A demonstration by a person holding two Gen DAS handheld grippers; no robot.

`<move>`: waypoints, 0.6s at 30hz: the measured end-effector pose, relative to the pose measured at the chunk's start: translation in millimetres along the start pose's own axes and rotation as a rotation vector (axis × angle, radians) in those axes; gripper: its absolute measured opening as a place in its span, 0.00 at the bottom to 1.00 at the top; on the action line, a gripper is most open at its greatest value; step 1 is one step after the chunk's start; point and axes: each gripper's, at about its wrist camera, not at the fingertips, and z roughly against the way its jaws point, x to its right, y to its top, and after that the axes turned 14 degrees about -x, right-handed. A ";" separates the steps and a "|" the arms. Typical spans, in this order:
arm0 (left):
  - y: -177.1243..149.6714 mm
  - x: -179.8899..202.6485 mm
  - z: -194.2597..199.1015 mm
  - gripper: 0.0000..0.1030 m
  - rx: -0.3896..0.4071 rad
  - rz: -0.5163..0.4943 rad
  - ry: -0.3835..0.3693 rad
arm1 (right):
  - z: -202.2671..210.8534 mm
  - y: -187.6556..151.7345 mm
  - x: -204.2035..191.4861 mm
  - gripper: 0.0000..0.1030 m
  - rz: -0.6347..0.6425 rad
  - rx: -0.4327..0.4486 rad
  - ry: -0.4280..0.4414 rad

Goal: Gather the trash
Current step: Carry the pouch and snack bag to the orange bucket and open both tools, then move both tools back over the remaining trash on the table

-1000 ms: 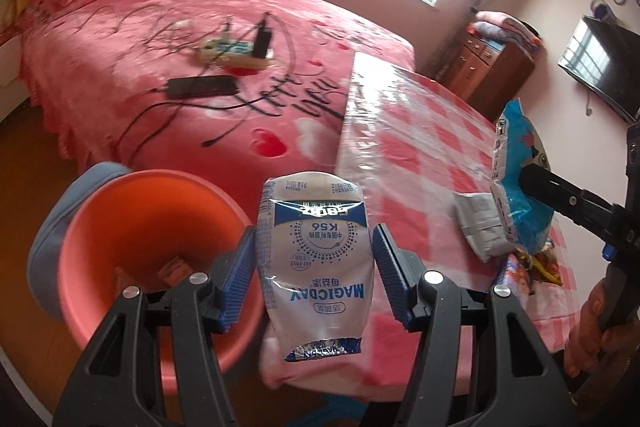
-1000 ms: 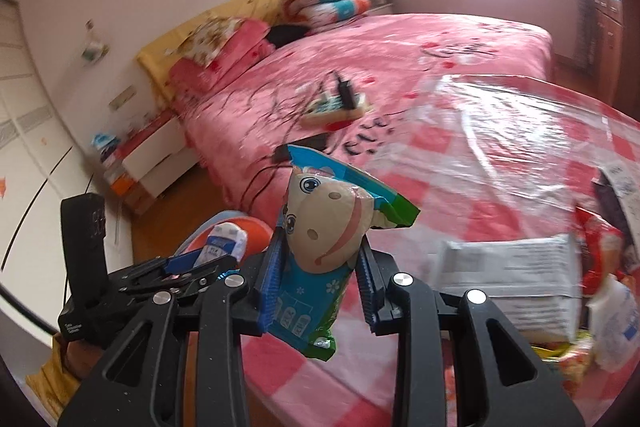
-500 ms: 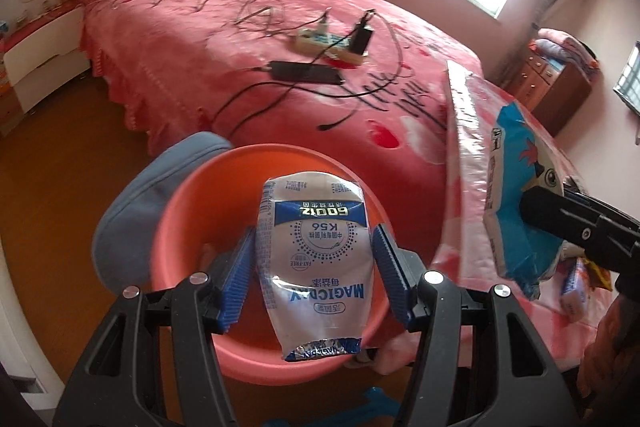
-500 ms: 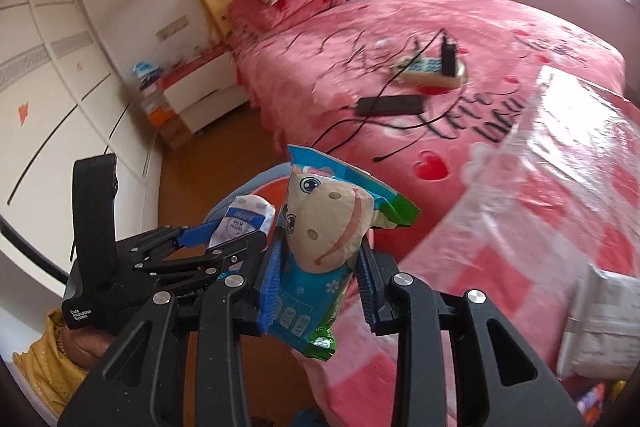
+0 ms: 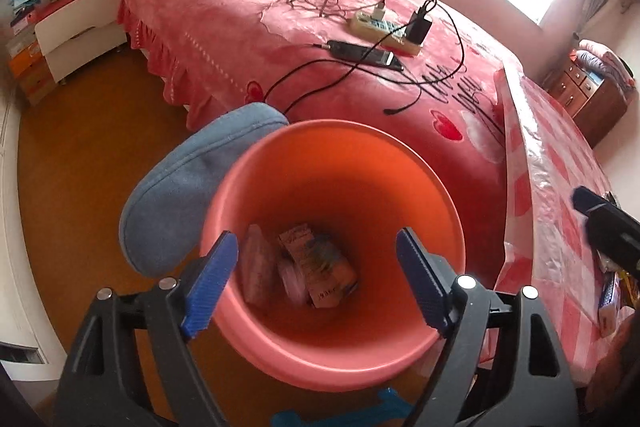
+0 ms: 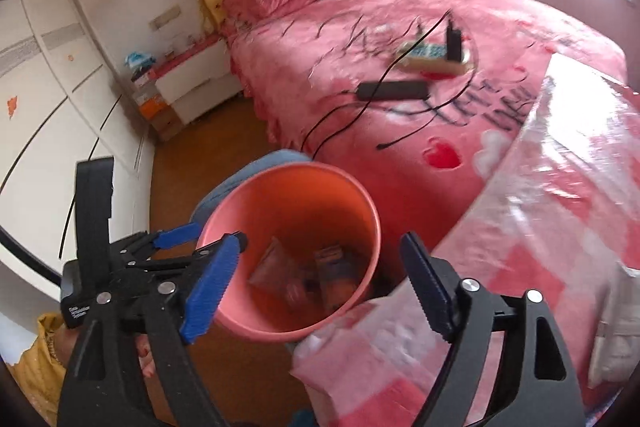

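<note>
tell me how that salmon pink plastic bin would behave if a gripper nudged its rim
The salmon pink plastic bin is tall, tapers toward its base and holds only a few wrappers, so it is probably light and could slide or tip. Its thin wall may flex. The blue padded seat looks to touch one side and might steady it there.

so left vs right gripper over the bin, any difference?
The left gripper hangs squarely over the orange bin; the right gripper straddles the bin's rim and the checked tablecloth. The left sits farther from the table than the right. Shared: both jaws are opening with nothing between them, wrappers lying below.
</note>
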 end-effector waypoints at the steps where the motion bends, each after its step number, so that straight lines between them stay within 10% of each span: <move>1: -0.5 1.5 2.0 0.80 0.013 -0.003 -0.008 | 8.9 -3.0 2.9 0.81 -0.004 0.024 -0.017; 18: -16.3 69.8 34.6 0.80 0.206 -0.185 -0.062 | 81.3 -63.0 35.2 0.88 -0.019 0.205 -0.123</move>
